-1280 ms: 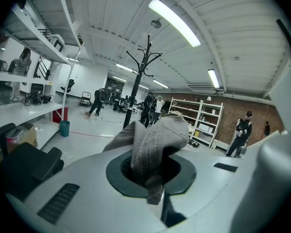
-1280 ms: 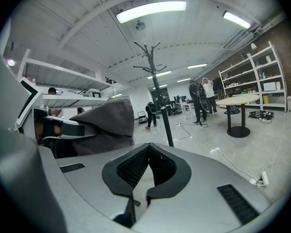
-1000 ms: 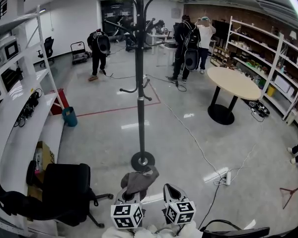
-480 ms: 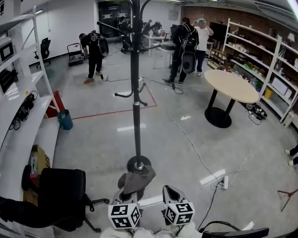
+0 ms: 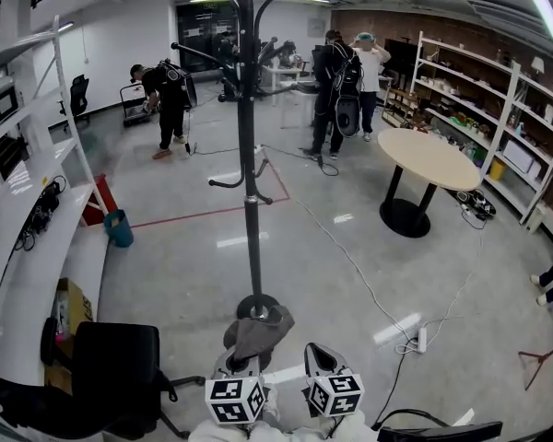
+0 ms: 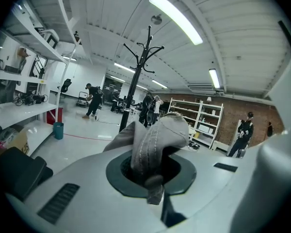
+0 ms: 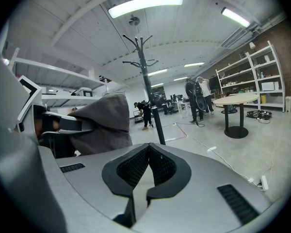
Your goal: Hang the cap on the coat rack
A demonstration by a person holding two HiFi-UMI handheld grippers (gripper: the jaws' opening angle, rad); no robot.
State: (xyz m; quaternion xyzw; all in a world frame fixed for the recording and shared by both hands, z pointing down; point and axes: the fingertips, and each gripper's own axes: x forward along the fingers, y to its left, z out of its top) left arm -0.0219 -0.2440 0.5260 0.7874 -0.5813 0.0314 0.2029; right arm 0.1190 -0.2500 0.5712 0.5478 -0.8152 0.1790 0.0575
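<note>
Approach step: with cap (image 5: 258, 330) pinched in closed fingers of left gripper (image 5: 243, 355), low and short of coat rack (image 5: 250, 201), and right gripper (image 5: 319, 357) seemingly shut empty, close in, raise cap to rack top, seat, release.

You have a grey-brown cap (image 5: 258, 331), a black coat rack (image 5: 250, 182), a beige round table (image 5: 433, 155) on a black base, a teal bin (image 5: 119, 229), red floor tape (image 5: 203, 212).
</note>
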